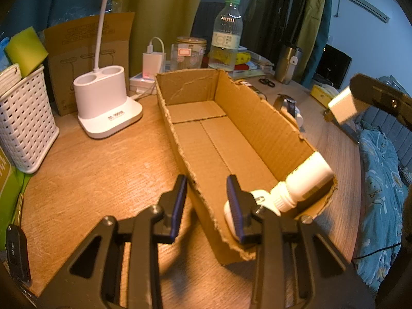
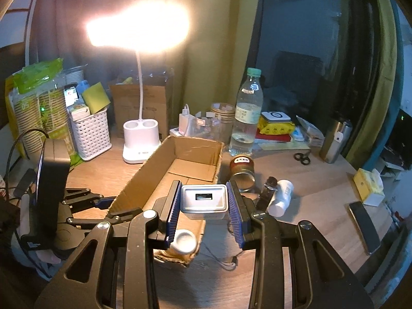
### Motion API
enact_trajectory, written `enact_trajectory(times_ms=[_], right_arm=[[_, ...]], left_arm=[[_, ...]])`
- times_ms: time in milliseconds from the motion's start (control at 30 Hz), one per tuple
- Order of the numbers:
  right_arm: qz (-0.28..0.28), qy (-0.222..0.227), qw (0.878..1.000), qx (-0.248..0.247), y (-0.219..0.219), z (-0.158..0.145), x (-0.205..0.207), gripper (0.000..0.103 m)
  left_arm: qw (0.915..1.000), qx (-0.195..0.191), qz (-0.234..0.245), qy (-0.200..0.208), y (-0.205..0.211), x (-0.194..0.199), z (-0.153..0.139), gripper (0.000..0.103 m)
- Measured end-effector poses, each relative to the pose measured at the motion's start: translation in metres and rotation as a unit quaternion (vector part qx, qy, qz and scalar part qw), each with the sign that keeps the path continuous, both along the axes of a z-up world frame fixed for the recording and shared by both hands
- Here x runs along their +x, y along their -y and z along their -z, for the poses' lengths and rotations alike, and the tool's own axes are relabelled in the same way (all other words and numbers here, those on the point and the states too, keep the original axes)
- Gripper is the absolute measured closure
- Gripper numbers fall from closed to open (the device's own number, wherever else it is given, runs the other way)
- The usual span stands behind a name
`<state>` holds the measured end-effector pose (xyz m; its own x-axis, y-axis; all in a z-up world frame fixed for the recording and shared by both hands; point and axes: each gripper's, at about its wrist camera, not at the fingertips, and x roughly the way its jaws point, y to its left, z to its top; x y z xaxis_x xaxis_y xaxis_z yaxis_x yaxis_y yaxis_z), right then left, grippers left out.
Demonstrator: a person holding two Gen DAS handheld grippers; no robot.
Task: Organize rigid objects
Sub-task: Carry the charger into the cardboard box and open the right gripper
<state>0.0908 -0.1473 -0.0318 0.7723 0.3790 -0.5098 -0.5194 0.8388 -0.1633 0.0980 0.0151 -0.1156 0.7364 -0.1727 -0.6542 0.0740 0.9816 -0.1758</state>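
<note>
A long open cardboard box [image 1: 231, 139] lies on the wooden desk; it also shows in the right wrist view [image 2: 190, 159]. A white bottle [image 1: 303, 182] lies in its near end, with a small white item [image 1: 257, 198] beside it. My left gripper [image 1: 207, 206] is open and empty, its fingers either side of the box's near left wall. My right gripper [image 2: 204, 206] is shut on a white charger block [image 2: 204, 200], held above the box's near end. The charger [image 1: 345, 105] shows at the right of the left wrist view.
A white lamp base [image 1: 108, 105], a white basket [image 1: 23, 121] and a water bottle [image 1: 226, 33] stand behind the box. On the desk right of the box are a tin can [image 2: 242, 172], a watch [image 2: 269, 188], a white bottle [image 2: 282, 198], scissors [image 2: 302, 158] and a phone [image 2: 364, 226].
</note>
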Motion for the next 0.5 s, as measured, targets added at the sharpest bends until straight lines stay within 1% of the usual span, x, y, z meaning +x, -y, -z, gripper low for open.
enact_trajectory(times_ms=[167, 500], right_arm=[[-0.014, -0.009, 1.0, -0.004, -0.015, 0.008, 0.004, 0.066], [-0.035, -0.046, 0.998, -0.012, -0.042, 0.037, 0.023, 0.066]], left_arm=[[1.0, 0.0, 0.0, 0.0, 0.0, 0.0, 0.0, 0.069], [1.0, 0.0, 0.0, 0.0, -0.001, 0.0, 0.0, 0.069]])
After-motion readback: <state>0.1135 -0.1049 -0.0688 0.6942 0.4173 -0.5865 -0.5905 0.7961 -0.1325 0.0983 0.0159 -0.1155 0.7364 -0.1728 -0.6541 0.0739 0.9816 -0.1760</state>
